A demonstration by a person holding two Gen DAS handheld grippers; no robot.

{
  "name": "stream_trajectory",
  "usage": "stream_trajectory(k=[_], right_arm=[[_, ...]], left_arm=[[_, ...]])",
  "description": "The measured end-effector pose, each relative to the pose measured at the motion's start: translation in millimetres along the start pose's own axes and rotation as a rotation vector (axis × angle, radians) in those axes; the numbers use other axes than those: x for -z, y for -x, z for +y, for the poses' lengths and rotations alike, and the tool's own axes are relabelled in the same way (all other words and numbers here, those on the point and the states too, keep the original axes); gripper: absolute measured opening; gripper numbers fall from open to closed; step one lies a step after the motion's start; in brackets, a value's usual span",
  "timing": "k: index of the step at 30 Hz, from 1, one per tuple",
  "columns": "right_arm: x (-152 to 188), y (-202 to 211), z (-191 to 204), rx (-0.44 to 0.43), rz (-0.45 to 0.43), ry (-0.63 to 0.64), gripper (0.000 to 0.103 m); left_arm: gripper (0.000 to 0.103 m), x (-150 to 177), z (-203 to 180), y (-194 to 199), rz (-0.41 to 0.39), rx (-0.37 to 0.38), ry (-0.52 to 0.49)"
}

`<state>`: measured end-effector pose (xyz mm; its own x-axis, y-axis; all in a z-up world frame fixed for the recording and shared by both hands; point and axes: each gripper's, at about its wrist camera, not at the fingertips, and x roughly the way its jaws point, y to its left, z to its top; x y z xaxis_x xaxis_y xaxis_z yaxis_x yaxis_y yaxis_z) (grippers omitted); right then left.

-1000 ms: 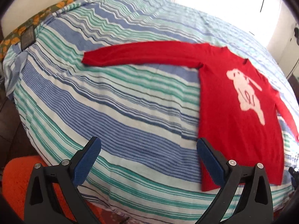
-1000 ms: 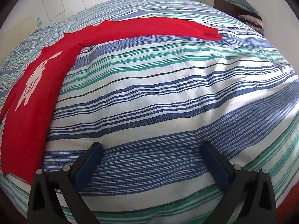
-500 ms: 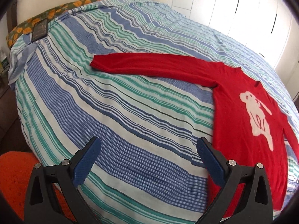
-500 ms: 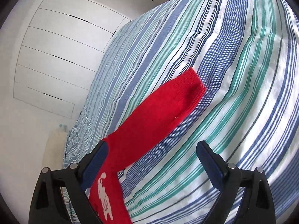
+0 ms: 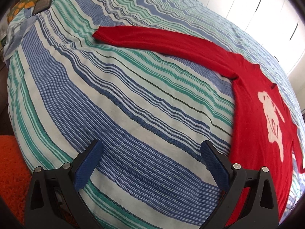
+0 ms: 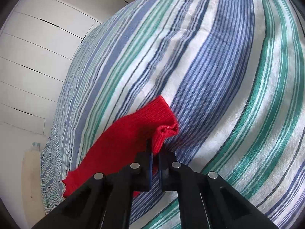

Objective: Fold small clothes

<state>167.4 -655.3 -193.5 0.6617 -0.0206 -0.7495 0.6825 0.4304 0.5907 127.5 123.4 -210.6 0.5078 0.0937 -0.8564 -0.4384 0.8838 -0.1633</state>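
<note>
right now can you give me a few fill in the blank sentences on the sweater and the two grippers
1. The right gripper is shut on the cuff of the ____ sweater.
2. The left gripper hangs over the striped bedcover with its jaws ____.
3. The figure on the sweater's front is ____ in colour.
4. The sleeve in the left wrist view lies ____ on the bedcover.

Missing words: red; open; white; flat

The right gripper (image 6: 156, 148) has just closed its jaws on the cuff of the red sweater's sleeve (image 6: 131, 133), which lies on the striped bedcover (image 6: 219, 72), with white cupboard doors (image 6: 34, 61) behind.
</note>
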Motion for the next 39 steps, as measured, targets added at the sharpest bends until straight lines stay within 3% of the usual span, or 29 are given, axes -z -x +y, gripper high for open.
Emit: stream_trajectory(k=[2,5,8,12,14,15,16,17,21,24,30,32,33,34,35,36,39], right_arm=[[1,18,55,-0.095,-0.006,0.125,0.005],[26,48,169,-0.281,0.016,0.381,0.005],[85,62,281,-0.453,0.115,0.597,0.005],[195,48,388,-0.573,0.269,0.811,0.005],[246,25,421,-0.568,0.388,0.888,0.017],[266,14,429,-0.55,0.455,0.898,0.04],[276,7,431,-0.55,0.488,0.892,0.062],[281,3,426,-0.562,0.486,0.883,0.063],[251,-16,399,-0.526,0.477,0.814,0.063],[226,-32,368,-0.412,0.467,0.806,0.063],[210,-94,284,-0.306,0.634,0.654,0.059],[211,-123,248,-0.16,0.631,0.624,0.056],[209,-137,229,-0.027,0.603,0.627,0.053],[205,-145,213,0.032,0.585,0.61,0.022],[199,-144,204,0.042,0.554,0.589,0.007],[193,-137,202,0.013,0.522,0.572,0.001],[191,-108,221,-0.103,0.48,0.626,0.008]], left_arm=[[0.102,-1,-2,-1,0.005,0.011,-0.002],[0.102,-3,-1,-1,0.012,0.028,0.011],[0.102,-5,1,0,0.014,0.045,0.028],[0.102,-4,2,0,0.022,0.051,0.024],[0.102,-3,1,0,0.021,0.047,0.013],[0.102,-3,1,1,0.021,0.048,0.011],[0.102,-3,1,1,0.022,0.051,0.01],[0.102,-3,1,1,0.023,0.056,0.012],[0.102,-5,2,-1,0.031,0.06,0.024],[0.102,-7,-1,-3,0.034,0.058,0.019],[0.102,-4,-8,-6,0.036,0.026,-0.016],[0.102,-3,-10,-7,0.036,0.017,-0.025],[0.102,-3,-10,-7,0.036,0.015,-0.029],[0.102,-2,-10,-7,0.035,0.014,-0.032],[0.102,-2,-10,-7,0.033,0.013,-0.034],[0.102,-2,-11,-7,0.033,0.01,-0.036],[0.102,-2,-14,-9,0.037,0.002,-0.042]])
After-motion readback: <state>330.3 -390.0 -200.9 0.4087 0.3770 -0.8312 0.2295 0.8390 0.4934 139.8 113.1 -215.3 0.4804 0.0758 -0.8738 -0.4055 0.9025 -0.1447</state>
